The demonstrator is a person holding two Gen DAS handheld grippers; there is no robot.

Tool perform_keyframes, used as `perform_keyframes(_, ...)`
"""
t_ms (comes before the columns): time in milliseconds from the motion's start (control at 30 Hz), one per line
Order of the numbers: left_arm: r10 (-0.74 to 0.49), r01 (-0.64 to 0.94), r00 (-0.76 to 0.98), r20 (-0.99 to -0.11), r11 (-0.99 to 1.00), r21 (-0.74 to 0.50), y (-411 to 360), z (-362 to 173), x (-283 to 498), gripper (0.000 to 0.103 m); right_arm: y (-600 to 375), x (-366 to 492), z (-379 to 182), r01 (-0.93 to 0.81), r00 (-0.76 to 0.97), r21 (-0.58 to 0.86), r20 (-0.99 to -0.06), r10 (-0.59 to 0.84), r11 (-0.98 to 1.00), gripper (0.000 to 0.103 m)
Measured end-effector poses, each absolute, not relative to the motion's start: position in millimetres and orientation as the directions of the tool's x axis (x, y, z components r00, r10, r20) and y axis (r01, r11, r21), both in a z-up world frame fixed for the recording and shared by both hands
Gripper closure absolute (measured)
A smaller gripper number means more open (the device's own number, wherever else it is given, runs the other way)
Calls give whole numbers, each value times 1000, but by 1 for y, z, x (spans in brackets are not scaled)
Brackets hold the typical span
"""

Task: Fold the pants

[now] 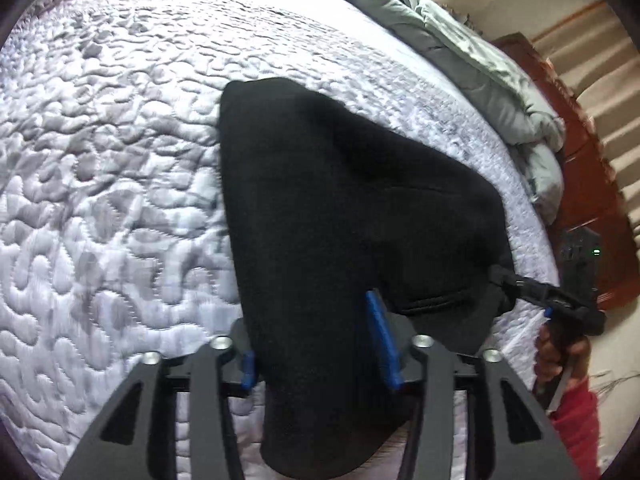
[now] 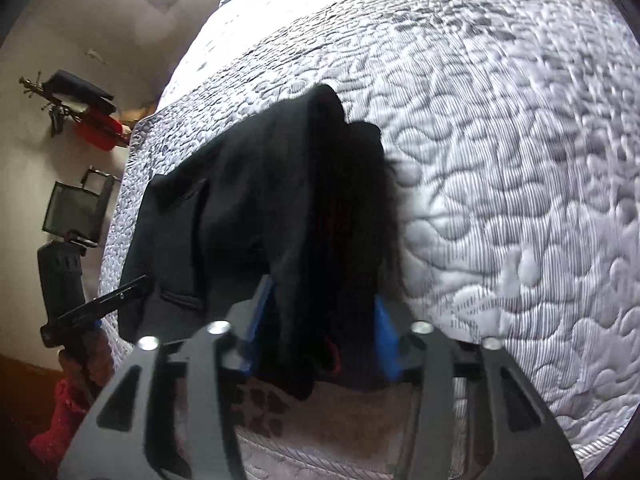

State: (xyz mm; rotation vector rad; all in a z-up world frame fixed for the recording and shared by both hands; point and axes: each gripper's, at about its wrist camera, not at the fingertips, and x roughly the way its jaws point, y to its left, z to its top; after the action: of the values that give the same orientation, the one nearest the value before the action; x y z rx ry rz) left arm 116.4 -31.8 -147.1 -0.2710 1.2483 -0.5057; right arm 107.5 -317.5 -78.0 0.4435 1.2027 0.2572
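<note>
Here black pants [image 1: 340, 208] bunched on quilted mattress [image 1: 120, 160], between both jaws.

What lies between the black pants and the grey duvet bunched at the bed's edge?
Only bare quilted mattress separates the black pants from the grey duvet; the left wrist view shows it.

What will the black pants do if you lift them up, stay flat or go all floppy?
Probably floppy: the black pants already drape and bunch in soft folds on the quilted mattress. They likely sag between two holds. The thick folded layers look fairly heavy for cloth.
</note>
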Motion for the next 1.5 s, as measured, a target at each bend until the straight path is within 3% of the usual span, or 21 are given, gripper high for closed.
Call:
perform_keyframes(33,-488,217,235,-841,870,-444,-30,-148,114,44,-319,103,-79,47,349,461,-839,417,886,35)
perform_keyframes(200,-439,203,282,-853,896,-394,-11,-145,91,32,-327,77,-75,47,406,493,-804,434,869,35)
perform_keyframes(433,-341,186,354,-871,938,-292,-26,-144,75,29,-328,69,-85,129,407,445,-839,362,886,33)
perform_keyframes(533,-236,180,398,-887,968,-176,-42,-127,69,26,-315,62,-68,123,416,345,-869,268,930,33)
perform_keyframes(600,-152,176,435,-888,981,-82,-45,-116,57,18,-308,57,-58,121,410,281,-887,210,952,32)
perform_keyframes(733,-70,151,466,-882,989,2,-45,-104,31,14,-288,35,-43,131,388,142,-918,81,981,14)
perform_keyframes(1000,13,113,470,-882,991,74,-51,-98,0,12,-252,0,-37,125,371,38,-929,-11,991,8)
perform_keyframes(1500,-36,110,462,-886,994,17,-58,-65,-21,9,-219,-28,-9,143,368,71,-930,13,987,6)
